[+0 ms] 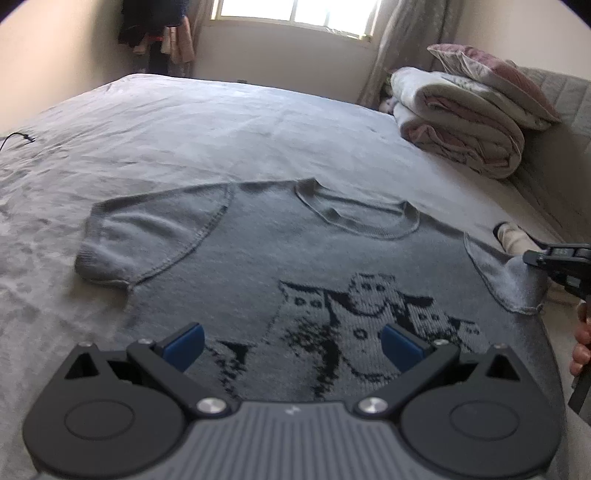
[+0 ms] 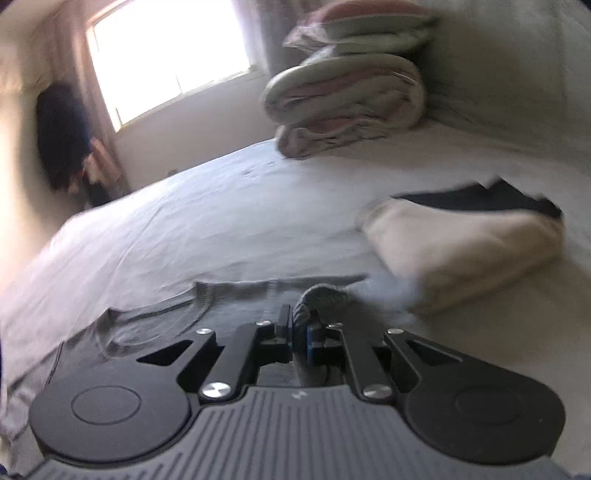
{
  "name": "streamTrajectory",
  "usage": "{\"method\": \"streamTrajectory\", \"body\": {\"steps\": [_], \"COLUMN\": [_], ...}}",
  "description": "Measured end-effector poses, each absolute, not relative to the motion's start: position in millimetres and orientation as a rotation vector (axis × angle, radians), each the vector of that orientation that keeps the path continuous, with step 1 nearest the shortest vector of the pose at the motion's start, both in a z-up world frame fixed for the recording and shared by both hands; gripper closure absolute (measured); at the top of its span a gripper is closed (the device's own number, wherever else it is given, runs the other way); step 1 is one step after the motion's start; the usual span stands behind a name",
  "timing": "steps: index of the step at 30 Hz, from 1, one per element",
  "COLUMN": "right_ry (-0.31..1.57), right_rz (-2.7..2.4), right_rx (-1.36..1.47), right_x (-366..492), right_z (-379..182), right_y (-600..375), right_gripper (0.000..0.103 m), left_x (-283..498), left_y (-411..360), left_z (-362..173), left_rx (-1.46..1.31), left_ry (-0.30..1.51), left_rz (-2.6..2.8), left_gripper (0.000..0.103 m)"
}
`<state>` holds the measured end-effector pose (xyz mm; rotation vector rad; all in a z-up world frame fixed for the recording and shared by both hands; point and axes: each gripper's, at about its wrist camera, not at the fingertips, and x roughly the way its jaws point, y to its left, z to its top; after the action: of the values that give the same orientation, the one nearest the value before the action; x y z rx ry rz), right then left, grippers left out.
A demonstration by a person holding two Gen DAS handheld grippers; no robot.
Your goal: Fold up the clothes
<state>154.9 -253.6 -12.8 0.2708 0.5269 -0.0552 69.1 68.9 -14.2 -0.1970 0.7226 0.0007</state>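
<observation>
A grey knit short-sleeved sweater (image 1: 266, 258) with a black pattern on its chest lies face up on the bed, neck hole toward the window. Its left sleeve (image 1: 147, 236) lies flat. My left gripper (image 1: 291, 345) hovers open over the patterned lower chest, blue pads wide apart, holding nothing. My right gripper (image 1: 532, 258) enters from the right edge and pinches the sweater's right sleeve (image 1: 517, 288), lifting it a little. In the right wrist view the right gripper (image 2: 301, 332) is shut on a bunched roll of that grey sleeve (image 2: 317, 295), with the collar (image 2: 155, 325) to its left.
A light grey sheet (image 1: 221, 129) covers the bed. Folded quilts and a pillow (image 1: 472, 110) are stacked at the far right by the headboard. A beige and black garment (image 2: 465, 240) lies right of the sweater. Clothes (image 1: 155, 29) hang near the window. A cable (image 1: 18, 138) lies at far left.
</observation>
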Motion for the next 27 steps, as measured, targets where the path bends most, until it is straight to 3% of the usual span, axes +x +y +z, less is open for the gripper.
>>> {"method": "streamTrajectory", "body": {"steps": [15, 20, 22, 27], "right_ry": [0.711, 0.697, 0.701, 0.698], "right_rz": [0.102, 0.138, 0.148, 0.183], "right_rx": [-0.248, -0.216, -0.159, 0.037], "right_x": [198.7, 193.2, 191.9, 195.0], "right_z": [-68.6, -71.2, -67.4, -60.9], "right_y": [-114.6, -122.2, -133.9, -164.7], "right_gripper": [0.094, 0.080, 0.060, 0.059], "left_x": [69.1, 69.8, 70.3, 71.1], "left_y": [107.8, 113.0, 115.3, 117.3], "left_z": [-3.2, -2.6, -3.0, -3.7], "left_rx": [-0.357, -0.375, -0.393, -0.409], "left_ry": [0.728, 0.736, 0.742, 0.749], "left_rz": [0.058, 0.066, 0.063, 0.058], "left_gripper": [0.004, 0.004, 0.004, 0.004]}}
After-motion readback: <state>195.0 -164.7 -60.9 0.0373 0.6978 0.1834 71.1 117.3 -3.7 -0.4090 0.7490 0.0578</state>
